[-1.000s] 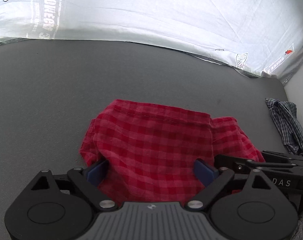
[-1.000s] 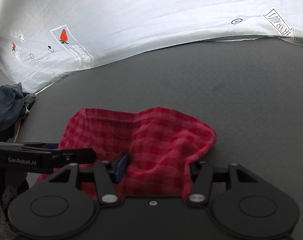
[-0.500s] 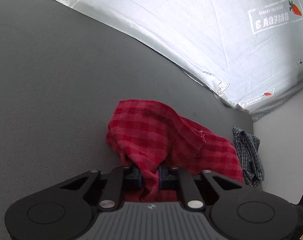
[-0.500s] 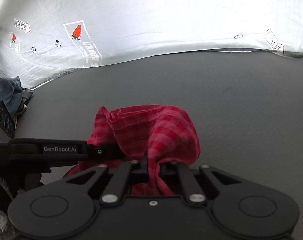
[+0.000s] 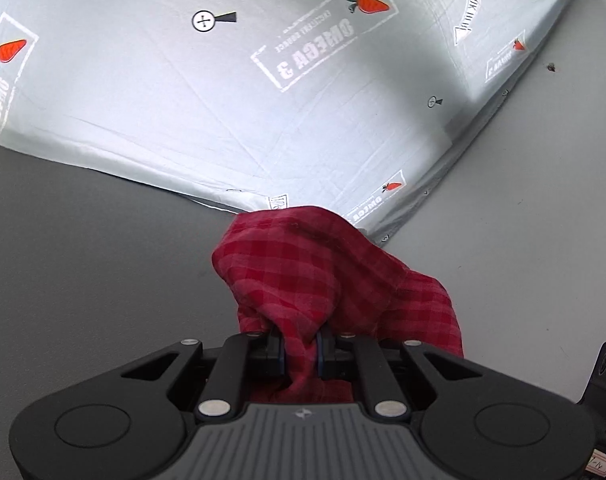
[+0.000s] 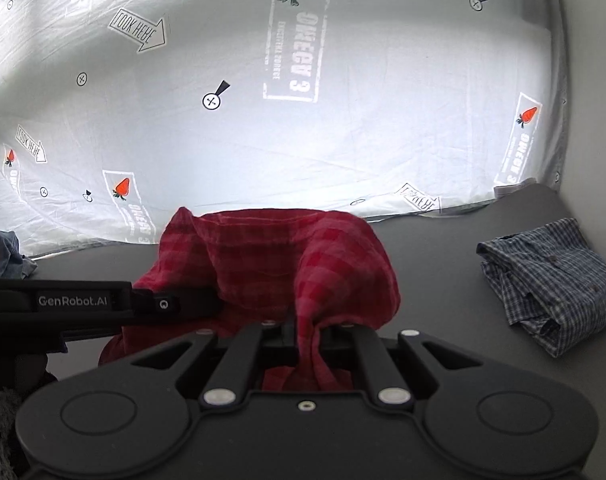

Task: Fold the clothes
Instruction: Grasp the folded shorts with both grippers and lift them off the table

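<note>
Both my left gripper [image 5: 301, 350] and my right gripper [image 6: 307, 336] are clamped on bunched folds of the red checked garment [image 5: 323, 276], which hangs lifted above the grey table [image 5: 83, 248]. Each bite looks thin, so I judge a hard pull apart could slip the cloth free, or the slack could drag onto the folded blue checked shirt [image 6: 551, 276] at far right.

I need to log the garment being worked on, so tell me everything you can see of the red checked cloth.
The red cloth is a soft woven garment in a red and pink check, with a stitched hem showing along its top edge. It is bunched, not flat. The left gripper and the right gripper are each shut on a pinch of it, and it hangs in folds between them above the grey table. Whether its lower edge touches the table cannot be told. What kind of garment it is does not show.
</note>
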The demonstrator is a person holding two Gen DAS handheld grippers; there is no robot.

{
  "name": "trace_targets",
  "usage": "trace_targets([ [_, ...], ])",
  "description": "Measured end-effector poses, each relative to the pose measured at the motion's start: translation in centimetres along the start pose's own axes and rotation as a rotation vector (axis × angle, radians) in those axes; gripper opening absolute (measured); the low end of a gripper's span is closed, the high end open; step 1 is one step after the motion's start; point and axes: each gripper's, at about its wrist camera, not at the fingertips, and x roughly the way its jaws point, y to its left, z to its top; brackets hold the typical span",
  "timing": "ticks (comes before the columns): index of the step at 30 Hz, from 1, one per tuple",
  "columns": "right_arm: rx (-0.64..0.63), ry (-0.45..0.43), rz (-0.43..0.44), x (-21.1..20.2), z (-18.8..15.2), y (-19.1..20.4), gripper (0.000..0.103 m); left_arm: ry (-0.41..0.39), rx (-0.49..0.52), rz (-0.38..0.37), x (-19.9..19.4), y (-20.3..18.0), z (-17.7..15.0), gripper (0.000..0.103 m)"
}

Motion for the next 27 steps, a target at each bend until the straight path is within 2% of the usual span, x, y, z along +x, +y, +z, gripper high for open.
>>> trace_targets([
  [5, 0.013, -0.041, -0.002, -2.3, 0.4, -8.8, 0.006, -0.041, 0.046, 0.008, 5.2, -8.2, -2.4, 0.014],
  [9, 0.03, -0.016, 0.015, -2.9, 1.2, -17.5, 0.007, -0.055, -0.011, 0.064, 10.5, -14.3, -5.3, 0.015],
  [11, -0.009, -0.031, 0.019, -3.0, 1.7, -21.0, 0.007, -0.07, -0.055, 0.071, 13.1, -16.7, -6.5, 0.015],
  [15, -0.068, -0.023, 0.012, -2.2, 2.5, -27.2, 0.007, -0.069, -0.061, 0.103, 18.2, -21.2, -7.0, 0.015],
  [20, -0.088, -0.027, 0.037, -0.3, 4.4, -32.4, 0.007, -0.098, 0.081, 0.181, 22.7, -26.2, -5.6, 0.015],
  [23, -0.089, -0.037, 0.061, 2.0, 5.7, -34.7, 0.007, -0.115, 0.129, 0.235, 25.8, -27.4, -4.7, 0.015],
  [26, -0.15, -0.025, 0.048, 5.4, 6.8, -36.0, 0.008, -0.109, 0.185, 0.302, 29.3, -27.8, -4.0, 0.016],
  [27, -0.168, -0.015, 0.041, 6.7, 7.0, -36.4, 0.008, -0.102, 0.205, 0.335, 30.7, -27.8, -3.9, 0.02],
])
